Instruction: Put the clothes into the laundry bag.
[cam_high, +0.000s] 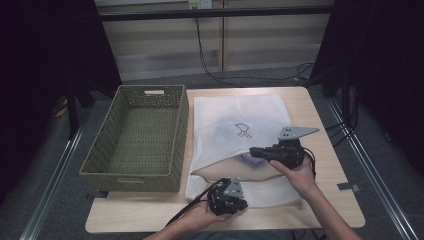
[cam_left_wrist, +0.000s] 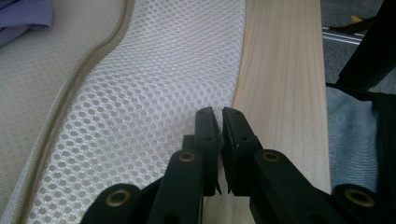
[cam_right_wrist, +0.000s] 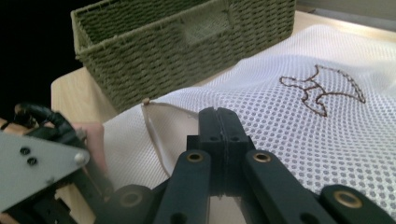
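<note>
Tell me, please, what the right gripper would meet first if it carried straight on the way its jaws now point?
Probably the raised upper layer of the white mesh laundry bag just past the right gripper, whose jaws are shut; beyond it stands the green woven basket. Depth is hard to judge.

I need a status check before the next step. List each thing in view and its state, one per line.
mesh laundry bag: flat on the table, zipper open, upper flap lifted.
purple garment: inside the bag's opening.
woven basket: upright, empty.
left gripper: shut on the bag's lower edge.
right gripper: shut on the upper flap.
</note>
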